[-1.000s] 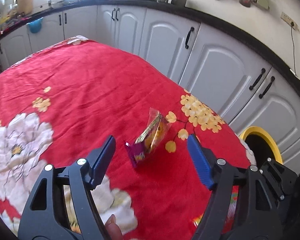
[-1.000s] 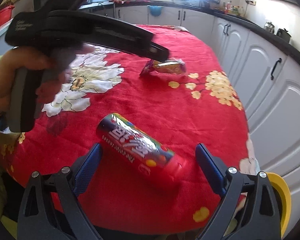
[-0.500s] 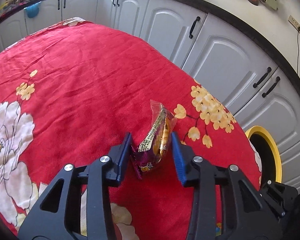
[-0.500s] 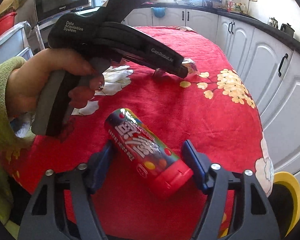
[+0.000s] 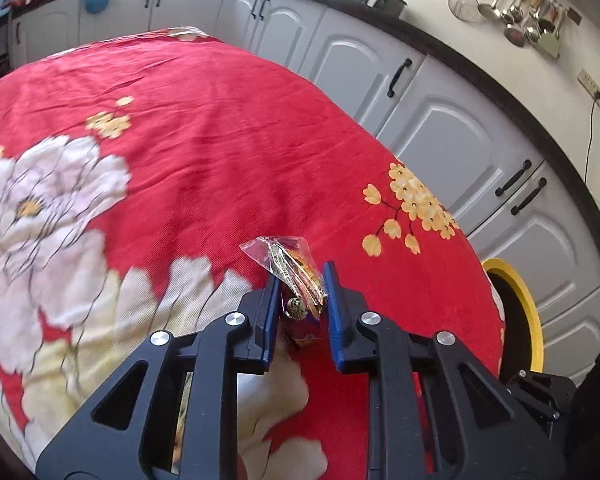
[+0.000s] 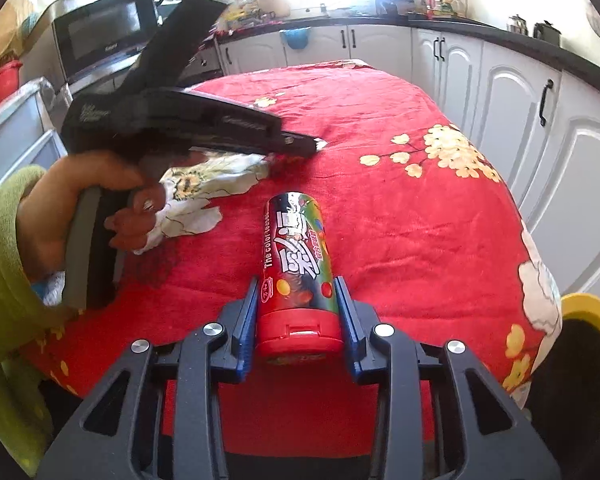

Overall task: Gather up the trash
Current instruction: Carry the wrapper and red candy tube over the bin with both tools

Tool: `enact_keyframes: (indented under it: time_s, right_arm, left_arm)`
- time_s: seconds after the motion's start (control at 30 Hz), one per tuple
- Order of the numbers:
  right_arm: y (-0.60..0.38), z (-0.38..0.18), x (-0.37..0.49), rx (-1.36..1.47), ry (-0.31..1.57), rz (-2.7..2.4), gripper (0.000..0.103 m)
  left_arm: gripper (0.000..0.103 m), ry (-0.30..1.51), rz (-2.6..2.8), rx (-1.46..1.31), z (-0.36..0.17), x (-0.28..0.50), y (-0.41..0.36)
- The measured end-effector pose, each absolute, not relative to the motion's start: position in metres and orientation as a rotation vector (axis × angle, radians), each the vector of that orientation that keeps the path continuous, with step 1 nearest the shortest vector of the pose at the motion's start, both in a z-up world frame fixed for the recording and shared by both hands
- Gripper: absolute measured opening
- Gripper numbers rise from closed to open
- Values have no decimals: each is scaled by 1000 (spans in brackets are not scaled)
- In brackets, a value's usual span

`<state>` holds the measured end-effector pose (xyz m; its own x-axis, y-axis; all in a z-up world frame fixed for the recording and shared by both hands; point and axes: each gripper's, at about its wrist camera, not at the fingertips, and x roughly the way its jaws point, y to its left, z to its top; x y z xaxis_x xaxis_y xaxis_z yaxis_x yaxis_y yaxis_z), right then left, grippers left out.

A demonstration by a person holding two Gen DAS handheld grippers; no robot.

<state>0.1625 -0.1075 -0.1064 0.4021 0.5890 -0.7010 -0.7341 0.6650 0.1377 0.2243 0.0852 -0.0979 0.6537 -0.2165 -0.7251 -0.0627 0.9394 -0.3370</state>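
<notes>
A crinkled snack wrapper (image 5: 300, 276) lies on the red floral tablecloth (image 5: 220, 140). My left gripper (image 5: 300, 276) has its jaws closing, and both blue pads press the wrapper's sides. A red candy tube (image 6: 298, 240) with a red cap lies lengthwise on the cloth. My right gripper (image 6: 297, 286) is closing too, its pads against the tube's capped end. In the right wrist view a hand (image 6: 80, 200) in a green sleeve holds the left gripper (image 6: 314, 146) low over the cloth; the wrapper is mostly hidden there.
A yellow-rimmed bin (image 5: 516, 312) stands off the table's right edge, also the bin (image 6: 588, 312) in the right wrist view. White cabinets (image 5: 440, 128) curve close behind the table. A microwave (image 6: 104, 36) sits at the far left.
Both grippers' jaws have drawn in from wide open onto their objects. The left gripper moved forward over the wrapper. The tube now lies straight between the right jaws.
</notes>
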Motion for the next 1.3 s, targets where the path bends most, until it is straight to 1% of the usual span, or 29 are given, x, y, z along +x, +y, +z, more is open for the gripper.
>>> enact_keyframes:
  time_s: [0.17,0.4,0.8,1.3]
  right_arm:
    - [-122,-98,157,-145,770,826,33]
    - [-151,-82,157,-84,740,765,33]
    - [-229,-56,155,10,675,604,33]
    - [-304,-47,149,98,627,437,33]
  left_arm:
    - [14,818,-89,-346,-87,203,84]
    - [14,770,-131,-305,-68,187,63]
    - [14,706,-226,-218,-36,175,0]
    - [15,655,-336,-170,-12,169,-66]
